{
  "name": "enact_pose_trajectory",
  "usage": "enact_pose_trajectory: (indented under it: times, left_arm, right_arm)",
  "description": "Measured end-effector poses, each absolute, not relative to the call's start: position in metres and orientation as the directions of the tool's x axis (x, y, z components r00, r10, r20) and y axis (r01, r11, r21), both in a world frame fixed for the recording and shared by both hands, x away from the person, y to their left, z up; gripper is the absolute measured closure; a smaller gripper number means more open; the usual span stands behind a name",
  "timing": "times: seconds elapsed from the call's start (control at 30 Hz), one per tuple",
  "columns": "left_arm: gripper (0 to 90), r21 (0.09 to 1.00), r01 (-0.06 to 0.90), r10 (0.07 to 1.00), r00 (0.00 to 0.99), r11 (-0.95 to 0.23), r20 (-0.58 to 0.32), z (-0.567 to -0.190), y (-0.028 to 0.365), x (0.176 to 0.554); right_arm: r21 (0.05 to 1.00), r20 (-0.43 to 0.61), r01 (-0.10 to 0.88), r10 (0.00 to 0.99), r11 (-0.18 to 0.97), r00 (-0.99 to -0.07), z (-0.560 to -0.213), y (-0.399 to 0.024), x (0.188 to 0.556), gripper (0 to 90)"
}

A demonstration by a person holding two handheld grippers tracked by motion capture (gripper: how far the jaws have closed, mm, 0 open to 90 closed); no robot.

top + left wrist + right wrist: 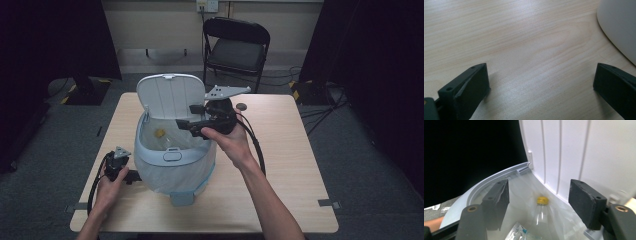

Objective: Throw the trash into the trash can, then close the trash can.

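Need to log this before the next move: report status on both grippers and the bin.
Left gripper open, on table beside bin. Right gripper open over bin, empty. Lid up; bottle inside liner. Nothing blocking.

From above, my table sits in dim, even light, with the room around it falling to near black. Beside the bin, the wood under my left gripper shows a soft sheen and grainy blur. Over the bin, the lid glares white, and my right gripper's jaws look soft.
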State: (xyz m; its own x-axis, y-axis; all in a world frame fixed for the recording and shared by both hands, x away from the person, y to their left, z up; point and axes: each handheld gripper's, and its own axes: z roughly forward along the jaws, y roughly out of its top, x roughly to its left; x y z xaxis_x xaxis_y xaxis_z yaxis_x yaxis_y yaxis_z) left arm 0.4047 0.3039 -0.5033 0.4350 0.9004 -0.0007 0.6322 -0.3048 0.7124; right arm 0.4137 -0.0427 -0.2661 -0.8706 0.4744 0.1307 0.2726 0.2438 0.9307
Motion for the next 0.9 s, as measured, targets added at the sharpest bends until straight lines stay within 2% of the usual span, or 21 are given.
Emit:
enact_pose_trajectory:
  times: [0.53, 0.57, 0.9]
  left_arm:
    - [0.0, 0.713, 0.631, 0.900, 0.435, -0.306, 0.002, -0.503, 0.304, 0.405]
    - [0.0, 0.712, 0.631, 0.900, 0.435, -0.307, 0.002, -0.503, 0.304, 0.405]
    - [0.0, 0.712, 0.631, 0.900, 0.435, -0.307, 0.002, -0.503, 0.304, 0.405]
  right_arm:
    - [0.936, 0.110, 0.281, 0.582, 0.213, -0.806, -0.271, -0.081, 0.420, 26.4]
    - [0.937, 0.115, 0.289, 0.607, 0.198, -0.787, -0.269, -0.086, 0.424, 23.6]
    - [0.929, 0.120, 0.319, 0.664, 0.187, -0.738, -0.265, -0.095, 0.444, 20.2]
